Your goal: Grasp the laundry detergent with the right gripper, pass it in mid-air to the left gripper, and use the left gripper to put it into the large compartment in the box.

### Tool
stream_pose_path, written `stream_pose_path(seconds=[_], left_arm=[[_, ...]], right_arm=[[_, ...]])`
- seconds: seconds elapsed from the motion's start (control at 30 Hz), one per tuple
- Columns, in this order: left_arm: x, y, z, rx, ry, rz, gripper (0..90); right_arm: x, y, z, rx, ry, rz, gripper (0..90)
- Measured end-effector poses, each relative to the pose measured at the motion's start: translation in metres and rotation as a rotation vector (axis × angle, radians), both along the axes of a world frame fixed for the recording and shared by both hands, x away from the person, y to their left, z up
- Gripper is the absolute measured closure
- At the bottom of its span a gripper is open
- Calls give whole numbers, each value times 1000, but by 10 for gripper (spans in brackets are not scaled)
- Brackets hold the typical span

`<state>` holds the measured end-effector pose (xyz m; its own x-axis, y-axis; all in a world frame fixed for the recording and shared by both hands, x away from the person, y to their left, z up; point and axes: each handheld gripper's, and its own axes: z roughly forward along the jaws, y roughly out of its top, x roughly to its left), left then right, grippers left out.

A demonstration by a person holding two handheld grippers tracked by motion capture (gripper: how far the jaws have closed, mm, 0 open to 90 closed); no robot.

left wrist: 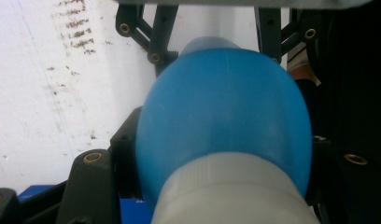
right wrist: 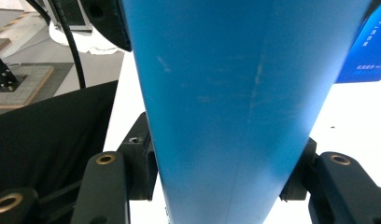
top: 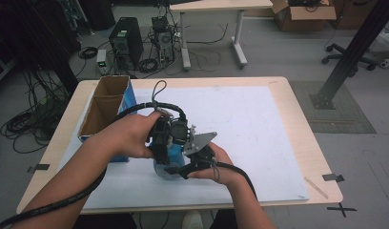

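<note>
A blue bottle (top: 163,169) with a pale grey cap (left wrist: 230,193) stands low over the white mat, held between both grippers. My left gripper (top: 160,143) comes down from above. In the left gripper view its jaws press either side of the bottle's rounded shoulder (left wrist: 226,107), just past the cap, so the left gripper (left wrist: 223,144) is shut on the bottle. My right gripper (top: 185,167) reaches in from the right side. In its own view the right gripper (right wrist: 221,161) is shut on the bottle's smooth blue body (right wrist: 240,88). The right gripper's black fingers (left wrist: 153,35) show beyond the bottle.
An open cardboard box (top: 104,105) with blue sides stands at the table's left, close behind my left hand. The white mat (top: 250,124) covers most of the wooden table (top: 302,129). Cables trail from both grippers toward the near edge.
</note>
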<state>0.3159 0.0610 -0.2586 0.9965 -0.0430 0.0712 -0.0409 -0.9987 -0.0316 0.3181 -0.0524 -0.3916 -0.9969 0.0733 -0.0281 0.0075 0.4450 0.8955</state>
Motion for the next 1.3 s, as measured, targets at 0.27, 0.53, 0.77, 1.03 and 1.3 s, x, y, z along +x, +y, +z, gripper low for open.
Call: stream_pose_path(seconds=[0.27,0.53,0.77,1.03,1.3], left_arm=[[-1,-4,3,25,7,15,383],[-1,-7,4,31,11,19,384],[-1,-9,7,28,7,17,383],[-1,-11,10,23,-6,10,383],[1,-11,12,38,7,26,382]], right_arm=[[-1,-2,2,16,1,7,438],[-1,-3,2,26,6,17,431],[0,-5,3,34,18,9,410],[1,-8,0,35,63,-9,303],[1,-11,-4,48,91,-42,183]])
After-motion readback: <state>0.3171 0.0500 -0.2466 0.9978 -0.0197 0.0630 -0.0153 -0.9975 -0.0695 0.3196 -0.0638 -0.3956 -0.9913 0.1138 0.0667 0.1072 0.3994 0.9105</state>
